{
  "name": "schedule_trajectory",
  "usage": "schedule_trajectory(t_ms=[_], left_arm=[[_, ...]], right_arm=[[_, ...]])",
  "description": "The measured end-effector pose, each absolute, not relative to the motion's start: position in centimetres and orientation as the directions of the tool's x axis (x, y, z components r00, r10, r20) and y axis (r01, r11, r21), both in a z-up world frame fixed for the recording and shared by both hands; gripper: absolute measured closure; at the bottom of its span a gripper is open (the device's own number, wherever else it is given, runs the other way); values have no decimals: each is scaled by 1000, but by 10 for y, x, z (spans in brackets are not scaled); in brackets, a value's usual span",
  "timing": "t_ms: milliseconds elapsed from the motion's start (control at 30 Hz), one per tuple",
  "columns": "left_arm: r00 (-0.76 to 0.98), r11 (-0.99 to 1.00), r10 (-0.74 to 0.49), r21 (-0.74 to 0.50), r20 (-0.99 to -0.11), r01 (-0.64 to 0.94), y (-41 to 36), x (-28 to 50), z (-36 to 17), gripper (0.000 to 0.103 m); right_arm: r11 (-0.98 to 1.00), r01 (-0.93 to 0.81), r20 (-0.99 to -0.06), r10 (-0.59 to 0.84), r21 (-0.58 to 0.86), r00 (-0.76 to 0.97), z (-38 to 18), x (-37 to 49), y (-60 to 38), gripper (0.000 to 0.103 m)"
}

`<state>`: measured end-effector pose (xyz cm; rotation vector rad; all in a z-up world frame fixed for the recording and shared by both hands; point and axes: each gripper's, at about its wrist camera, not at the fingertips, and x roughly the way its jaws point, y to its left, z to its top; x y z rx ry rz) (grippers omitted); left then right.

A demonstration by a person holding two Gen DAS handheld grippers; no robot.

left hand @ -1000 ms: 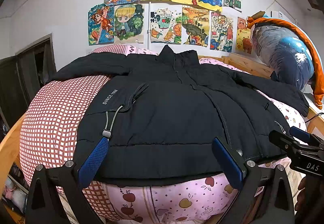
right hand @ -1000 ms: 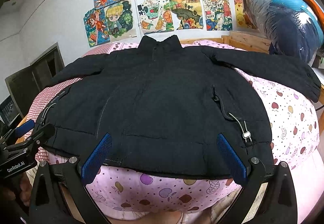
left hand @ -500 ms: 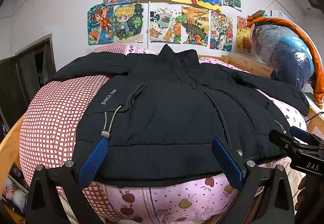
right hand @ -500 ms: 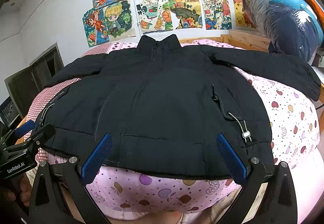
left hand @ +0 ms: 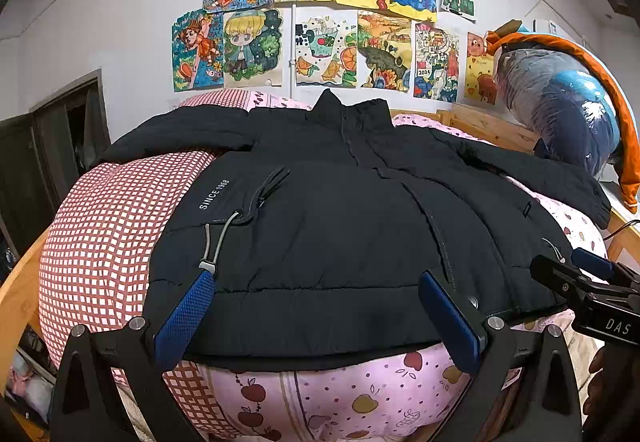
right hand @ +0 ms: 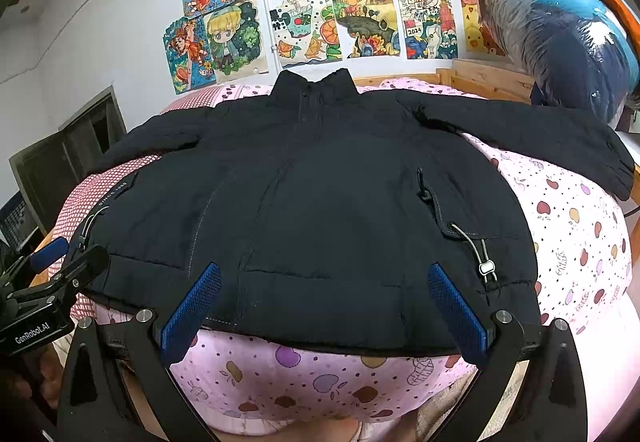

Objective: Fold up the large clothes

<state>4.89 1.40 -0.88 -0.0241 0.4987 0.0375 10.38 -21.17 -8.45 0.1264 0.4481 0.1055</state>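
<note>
- The black jacket [left hand: 332, 226] lay face up and spread flat across the bed [left hand: 100, 226], collar towards the far edge by the wall and hem along the near edge, both sleeves stretched out to the sides.
- The left gripper [left hand: 316, 318] was wide open at the hem near the bed's left corner; its blue fingers [left hand: 184, 316] stood apart over the hem with nothing between them, though whether they touched the cloth could not be told.
- The right gripper [right hand: 320, 306] was equally wide open at the hem further right, holding nothing; its fingers [right hand: 456, 310] overlapped the hem's edge in the right wrist view, contact unclear.
- Each gripper showed only partly in the other's camera, cut off at the frame's side.
- The jacket's left sleeve end was hard to make out against the dark doorway [left hand: 60, 146]; the right cuff [right hand: 620, 170] reached the bed's right edge.
- The small print by the left pocket [left hand: 215, 194] read "SINCE 1968" in the left wrist view and was nearly illegible in the right.
- A toggle cord [right hand: 480, 254] lay on the right front near the hem.
- The jacket hid most of the pink fruit-print quilt [right hand: 576, 238] and the red check cover [left hand: 104, 234].
- A plastic-wrapped bundle [left hand: 560, 110] at the bed's far right corner was blurred by glare; its contents could not be told.
- Drawings [left hand: 320, 22] covered the wall behind.
</note>
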Motion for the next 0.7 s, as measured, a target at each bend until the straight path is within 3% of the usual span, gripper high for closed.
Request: schedule_trajectory(t_ms=[400,700], left_arm=[[857,999,31,-12,-514,-44,15,67,3,0],[843,999,24,33,-537,-8,11,104,30,0]], right_arm=[[987,-37,-443,103,154,890,-73,122,-216,1],[994,57,-388,-15,97,922,-42,136,-231,1]])
